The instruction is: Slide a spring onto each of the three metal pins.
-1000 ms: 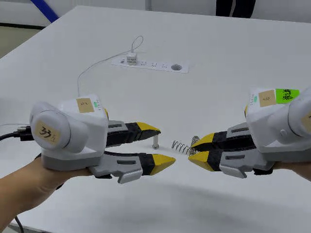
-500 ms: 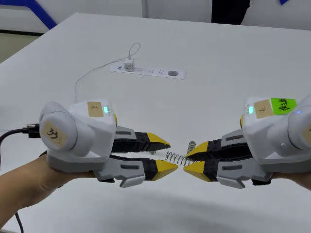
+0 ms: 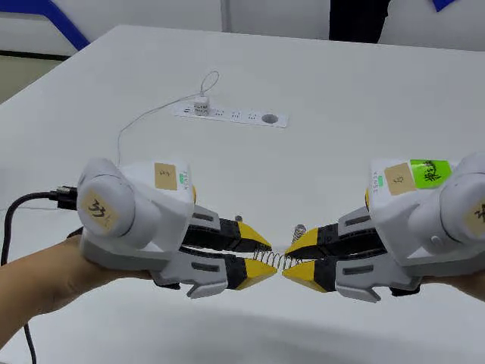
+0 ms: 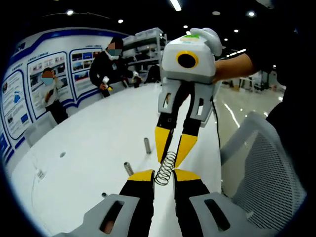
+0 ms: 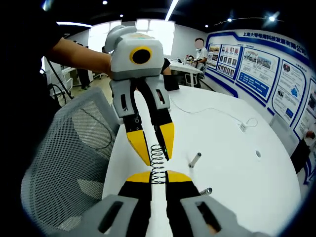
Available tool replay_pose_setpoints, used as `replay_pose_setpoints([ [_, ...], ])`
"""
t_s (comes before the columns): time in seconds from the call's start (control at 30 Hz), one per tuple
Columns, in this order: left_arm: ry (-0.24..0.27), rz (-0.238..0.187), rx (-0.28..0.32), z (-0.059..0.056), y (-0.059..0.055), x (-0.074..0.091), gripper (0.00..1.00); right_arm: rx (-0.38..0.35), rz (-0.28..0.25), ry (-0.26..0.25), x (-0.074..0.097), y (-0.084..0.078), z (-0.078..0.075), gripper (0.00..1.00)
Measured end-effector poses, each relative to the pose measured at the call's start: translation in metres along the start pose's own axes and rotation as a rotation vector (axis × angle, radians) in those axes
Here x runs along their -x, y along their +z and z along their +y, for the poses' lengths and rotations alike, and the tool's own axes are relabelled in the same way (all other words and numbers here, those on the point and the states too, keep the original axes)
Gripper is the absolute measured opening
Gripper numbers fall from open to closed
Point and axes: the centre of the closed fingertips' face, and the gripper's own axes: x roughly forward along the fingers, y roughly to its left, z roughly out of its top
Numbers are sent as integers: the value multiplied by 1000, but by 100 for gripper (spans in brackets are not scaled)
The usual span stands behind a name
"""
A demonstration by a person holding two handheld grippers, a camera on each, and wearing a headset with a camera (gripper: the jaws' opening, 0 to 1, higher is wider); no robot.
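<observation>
Closer together than half a second ago: both grippers now sit tip to tip above the white table (image 3: 341, 114). Right gripper (image 3: 286, 264) is clamped on one end of the spring (image 4: 165, 168), holding it off the surface. Left gripper (image 3: 270, 256) has its jaws either side of the spring's other end; whether they pinch it, cannot tell. Left gripper view: three pins (image 4: 147, 145) stand upright on the table nearby, apart from the spring.
</observation>
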Motion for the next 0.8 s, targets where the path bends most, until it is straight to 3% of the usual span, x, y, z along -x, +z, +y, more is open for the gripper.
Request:
replay_pose_setpoints([
  [0.17,0,9,-34,-3,-3,2,13,29,6,21,-1,1,2,10],
  [0.2,-5,10,-50,-4,-3,2,12,38,9,21,-1,1,2,10],
  [0.23,-1,23,-108,-3,-5,2,10,76,25,6,-1,-2,-2,10],
  [0.3,-2,13,-96,-6,-3,2,10,62,19,25,-2,-1,1,10],
  [0.8,3,5,-124,-3,-1,2,10,72,7,23,-1,0,0,11],
])
